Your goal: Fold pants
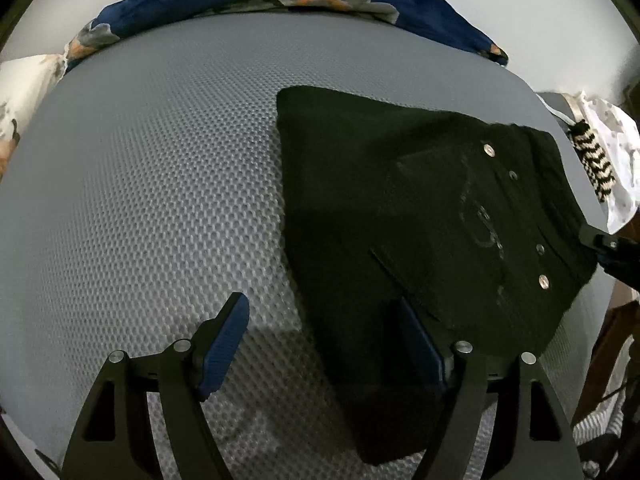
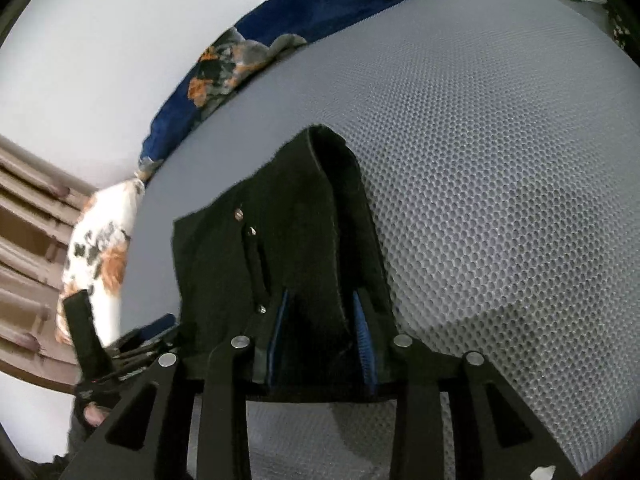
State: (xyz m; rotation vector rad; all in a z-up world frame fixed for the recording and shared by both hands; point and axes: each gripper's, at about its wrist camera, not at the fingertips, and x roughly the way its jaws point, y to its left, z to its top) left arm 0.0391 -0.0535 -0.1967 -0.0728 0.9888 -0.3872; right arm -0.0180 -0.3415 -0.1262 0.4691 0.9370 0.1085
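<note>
On the grey honeycomb-mesh mattress [image 1: 140,184] the folded black denim pants [image 1: 420,208] lie at two o'clock from the spread, empty left gripper [image 1: 324,344]; the nearer right gripper [image 2: 324,332] pinches their waistband.

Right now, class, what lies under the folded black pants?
The black pants rest on the grey mesh mattress, which shows all around them. Anything beneath the fabric itself is covered, so it cannot be seen.

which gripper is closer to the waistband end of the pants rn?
Right. The right gripper straddles the waistband edge of the black pants. The left gripper stands open over their folded corner near the camera, away from the rivets.
</note>
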